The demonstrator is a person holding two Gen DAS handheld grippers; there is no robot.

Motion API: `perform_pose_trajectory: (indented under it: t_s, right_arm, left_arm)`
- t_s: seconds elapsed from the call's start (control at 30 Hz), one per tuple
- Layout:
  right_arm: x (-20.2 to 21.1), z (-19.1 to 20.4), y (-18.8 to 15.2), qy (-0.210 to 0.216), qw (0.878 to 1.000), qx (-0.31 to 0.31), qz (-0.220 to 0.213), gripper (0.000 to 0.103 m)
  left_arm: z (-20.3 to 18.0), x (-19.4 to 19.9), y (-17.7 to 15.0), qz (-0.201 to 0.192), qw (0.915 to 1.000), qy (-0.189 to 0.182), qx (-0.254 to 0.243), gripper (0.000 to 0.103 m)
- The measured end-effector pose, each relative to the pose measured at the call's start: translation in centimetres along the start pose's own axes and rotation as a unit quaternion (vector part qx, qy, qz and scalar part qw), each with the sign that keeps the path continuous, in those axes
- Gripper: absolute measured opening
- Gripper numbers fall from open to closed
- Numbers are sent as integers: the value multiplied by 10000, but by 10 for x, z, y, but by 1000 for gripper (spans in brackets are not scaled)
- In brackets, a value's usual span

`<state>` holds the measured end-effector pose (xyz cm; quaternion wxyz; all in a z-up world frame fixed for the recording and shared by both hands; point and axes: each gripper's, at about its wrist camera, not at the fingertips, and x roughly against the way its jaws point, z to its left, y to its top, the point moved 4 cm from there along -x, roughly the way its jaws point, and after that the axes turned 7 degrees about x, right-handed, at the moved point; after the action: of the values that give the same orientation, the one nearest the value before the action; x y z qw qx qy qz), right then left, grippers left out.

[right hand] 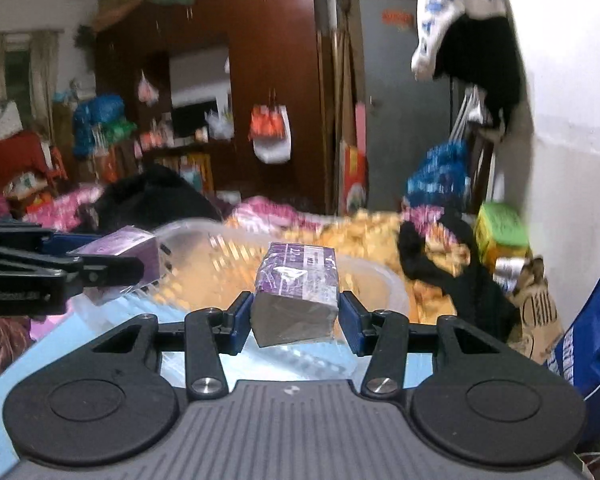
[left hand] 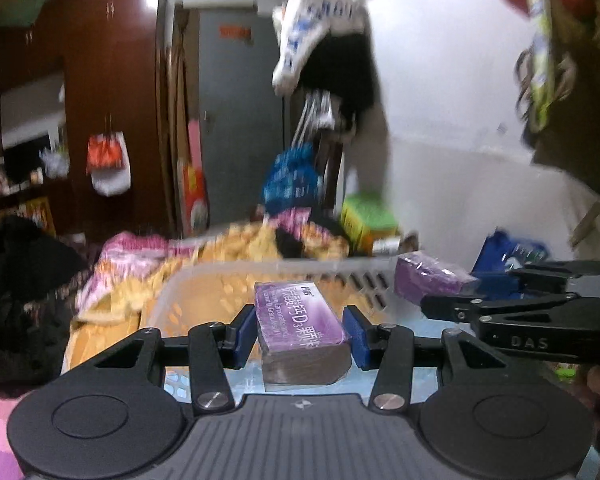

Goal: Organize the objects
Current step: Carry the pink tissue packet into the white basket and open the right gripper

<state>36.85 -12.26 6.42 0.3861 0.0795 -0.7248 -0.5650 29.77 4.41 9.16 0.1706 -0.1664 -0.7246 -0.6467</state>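
My left gripper [left hand: 300, 334] is shut on a purple medicine box [left hand: 300, 320] wrapped in clear film, its blue pads [left hand: 242, 330] on the box's two sides. My right gripper [right hand: 296, 320] is shut on a second purple box [right hand: 296, 292] of the same kind. Each gripper shows in the other's view: the right gripper [left hand: 472, 288] with its box [left hand: 432, 280] at the right, the left gripper [right hand: 96, 258] with its box [right hand: 120, 254] at the left. Both boxes hang in the air, just in front of a translucent plastic basket [left hand: 204, 276] [right hand: 380, 272]. The picture is blurred by motion.
The basket sits by a yellow patterned quilt [right hand: 380, 236] strewn with black clothes [right hand: 440, 268] and pink cloth [left hand: 132, 248]. A green box [right hand: 500, 228] and a blue bag [right hand: 588, 352] stand against the right wall. A light blue surface [right hand: 40, 360] lies below. A brown wardrobe [right hand: 284, 80] stands behind.
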Motion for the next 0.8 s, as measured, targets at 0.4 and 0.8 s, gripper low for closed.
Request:
perform_pose_trajectory:
  t_s: [0.4,0.8]
  right_arm:
    - [-17,8,-10,118,9986,173,482,51]
    - [64,12,-21,-109,9957,254,-881,103]
  left_arm:
    - [35,-59,-12,965,9944,87,416,51]
    - [44,6,-18,-128,9986,-253,438,88]
